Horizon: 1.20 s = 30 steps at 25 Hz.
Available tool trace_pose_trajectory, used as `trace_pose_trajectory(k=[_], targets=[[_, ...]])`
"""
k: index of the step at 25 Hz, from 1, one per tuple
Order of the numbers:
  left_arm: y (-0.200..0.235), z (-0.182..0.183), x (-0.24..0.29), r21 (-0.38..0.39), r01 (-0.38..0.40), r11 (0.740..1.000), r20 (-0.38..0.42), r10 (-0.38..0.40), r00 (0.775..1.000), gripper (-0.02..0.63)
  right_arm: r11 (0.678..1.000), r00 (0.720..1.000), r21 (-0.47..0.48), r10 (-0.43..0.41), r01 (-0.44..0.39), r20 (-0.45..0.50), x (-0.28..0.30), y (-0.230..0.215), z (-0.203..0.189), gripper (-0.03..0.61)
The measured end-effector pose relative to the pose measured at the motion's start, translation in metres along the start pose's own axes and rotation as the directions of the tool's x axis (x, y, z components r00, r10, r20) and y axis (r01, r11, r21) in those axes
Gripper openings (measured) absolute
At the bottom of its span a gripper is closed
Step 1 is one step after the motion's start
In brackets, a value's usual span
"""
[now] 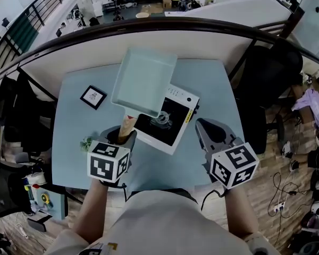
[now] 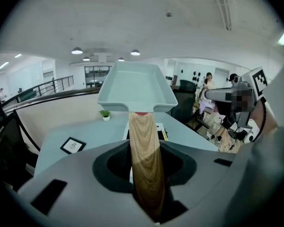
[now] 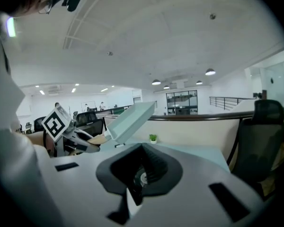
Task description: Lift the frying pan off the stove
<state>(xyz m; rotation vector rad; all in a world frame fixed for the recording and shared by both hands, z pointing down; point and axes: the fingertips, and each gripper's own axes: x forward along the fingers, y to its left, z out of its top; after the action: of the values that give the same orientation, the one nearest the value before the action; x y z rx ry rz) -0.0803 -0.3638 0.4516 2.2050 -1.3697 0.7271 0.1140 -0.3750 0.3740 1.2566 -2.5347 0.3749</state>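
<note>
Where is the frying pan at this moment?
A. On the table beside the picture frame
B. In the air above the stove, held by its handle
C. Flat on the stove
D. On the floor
B: the frying pan hangs tilted above the stove, with the left hand-held gripper shut on its wooden handle.

Framed picture (image 1: pixel 93 96) lies on the table (image 1: pixel 212 89); small plant (image 1: pixel 86 143) nearby.

Head view downward, 2 low gripper views, frying pan (image 1: pixel 143 81) shared
</note>
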Motion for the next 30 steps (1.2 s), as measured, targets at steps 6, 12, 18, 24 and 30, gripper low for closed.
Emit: trace_pose_trajectory(k=[6,12,18,24,30], targets=[[0.0,0.047,-0.035,0.051,-0.02,0.998,0.136,0.012,0.991,0.129,0.999,0.993,-0.034,-0.006,0.01,0.116,-0.023,0.011,0.051,0.004],[0.0,0.093,-0.078,0.078,-0.033,0.996,0.285,0.01,0.958,0.129,0.997,0.977,-0.073,-0.021,0.037,0.212,-0.049,0.025,0.095,0.003],[-0.003,0.119,-0.113,0.104,-0.065,0.992,0.379,0.021,0.925,0.129,0.993,0.953,-0.096,-0.035,0.067,0.301,-0.074,0.028,0.123,0.003],[0.005,0.127,-0.121,0.075,-0.072,0.995,0.396,0.037,0.917,0.129,0.985,0.944,-0.127,-0.072,0.119,0.322,-0.077,0.021,0.13,0.003],[0.01,0.121,-0.116,0.048,-0.063,0.997,0.369,0.041,0.928,0.129,0.99,0.952,-0.113,-0.048,0.086,0.302,-0.068,0.02,0.127,0.003]])
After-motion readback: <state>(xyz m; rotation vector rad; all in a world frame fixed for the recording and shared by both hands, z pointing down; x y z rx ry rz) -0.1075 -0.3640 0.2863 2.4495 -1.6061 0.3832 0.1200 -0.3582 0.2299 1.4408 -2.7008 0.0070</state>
